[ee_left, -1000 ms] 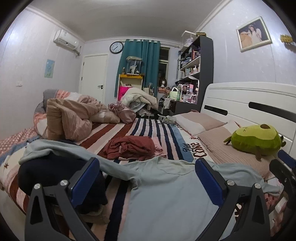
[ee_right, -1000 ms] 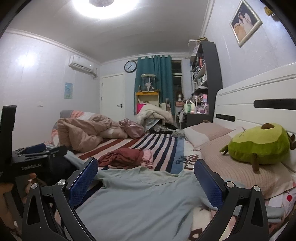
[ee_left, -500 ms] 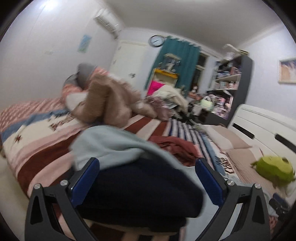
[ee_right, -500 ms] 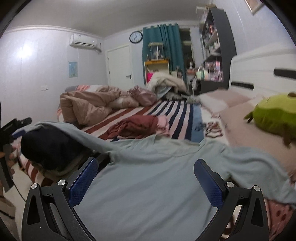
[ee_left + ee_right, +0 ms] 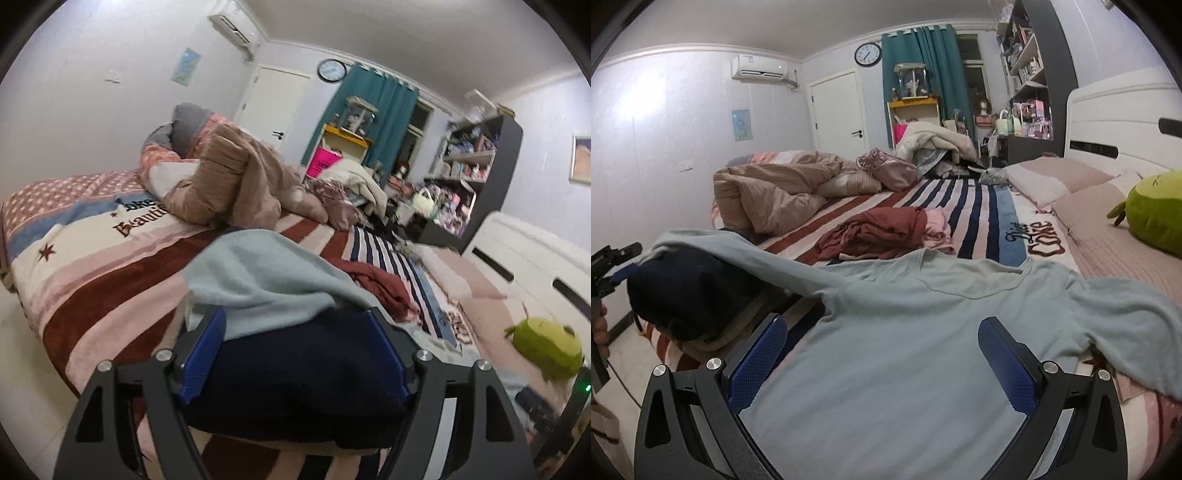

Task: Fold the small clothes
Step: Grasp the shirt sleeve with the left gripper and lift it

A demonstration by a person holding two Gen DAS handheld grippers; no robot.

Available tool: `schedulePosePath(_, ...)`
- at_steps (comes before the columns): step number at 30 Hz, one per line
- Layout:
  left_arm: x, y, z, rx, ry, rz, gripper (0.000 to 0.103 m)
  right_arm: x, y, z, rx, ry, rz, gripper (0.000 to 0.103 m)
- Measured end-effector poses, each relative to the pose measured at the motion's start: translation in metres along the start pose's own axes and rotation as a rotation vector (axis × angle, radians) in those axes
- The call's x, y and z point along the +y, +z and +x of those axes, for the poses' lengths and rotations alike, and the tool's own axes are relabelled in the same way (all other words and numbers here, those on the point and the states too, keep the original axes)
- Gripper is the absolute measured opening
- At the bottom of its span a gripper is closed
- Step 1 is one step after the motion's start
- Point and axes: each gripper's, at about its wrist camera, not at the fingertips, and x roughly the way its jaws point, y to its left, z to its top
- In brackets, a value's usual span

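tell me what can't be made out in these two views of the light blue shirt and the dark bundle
- Left wrist view: the left gripper straddles the dark bundle; its jaws have just been closing, but contact is unclear.
- Left wrist view: the light blue shirt sleeve end is hidden behind the bundle.
- Right wrist view: the shirt's hem is hidden by the open right gripper and the bottom edge.

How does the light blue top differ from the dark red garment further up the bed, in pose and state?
The light blue top lies spread out, neckline and sleeves readable; the dark red garment is a crumpled heap. One sleeve of the light blue top drapes over a dark navy bundle; the dark red garment sits beside a small pink piece. Both lie on the striped bedspread.
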Motion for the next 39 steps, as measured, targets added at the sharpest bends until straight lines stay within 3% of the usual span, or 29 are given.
schedulePosePath(1, 0.001, 0.0, -0.001, -0.004, -0.007, -0.006, 0.085, 0.0, -0.001, 0.001, 0.003, 0.004, 0.005, 0.103)
schedulePosePath(3, 0.0, 0.001, -0.003, 0.004, 0.02, 0.007, 0.086, -0.001, -0.002, 0.004, 0.01, 0.013, 0.016, 0.103)
schedulePosePath(6, 0.002, 0.001, -0.013, 0.03, -0.097, -0.047, 0.086, -0.002, -0.002, 0.007, 0.015, 0.012, 0.021, 0.103)
schedulePosePath(9, -0.001, 0.001, -0.01, 0.065, -0.164, -0.06, 0.086, -0.002, -0.002, 0.012, 0.021, 0.014, 0.036, 0.103)
schedulePosePath(17, 0.006, -0.001, 0.02, 0.137, -0.092, -0.096, 0.086, -0.001, -0.004, 0.02, 0.031, 0.053, 0.071, 0.103)
schedulePosePath(23, 0.002, 0.009, 0.036, 0.099, -0.032, -0.096, 0.086, 0.003, -0.005, 0.019, 0.031, 0.047, 0.032, 0.103)
schedulePosePath(28, -0.01, 0.026, 0.055, 0.077, 0.081, -0.017, 0.083, -0.002, -0.005, 0.013, 0.014, 0.05, 0.038, 0.103)
schedulePosePath(32, -0.017, 0.031, 0.074, 0.054, 0.188, 0.028, 0.063, -0.006, -0.007, 0.012, 0.011, 0.03, 0.035, 0.103)
schedulePosePath(35, -0.021, 0.033, 0.076, 0.03, 0.236, 0.053, 0.028, -0.015, -0.01, 0.015, 0.026, 0.022, 0.057, 0.103)
schedulePosePath(36, -0.023, 0.034, 0.074, 0.019, 0.223, 0.063, 0.009, -0.017, -0.01, 0.015, 0.029, 0.02, 0.063, 0.103)
schedulePosePath(39, -0.034, 0.034, 0.064, -0.018, 0.142, 0.081, 0.005, -0.024, -0.012, 0.015, 0.032, 0.009, 0.071, 0.103)
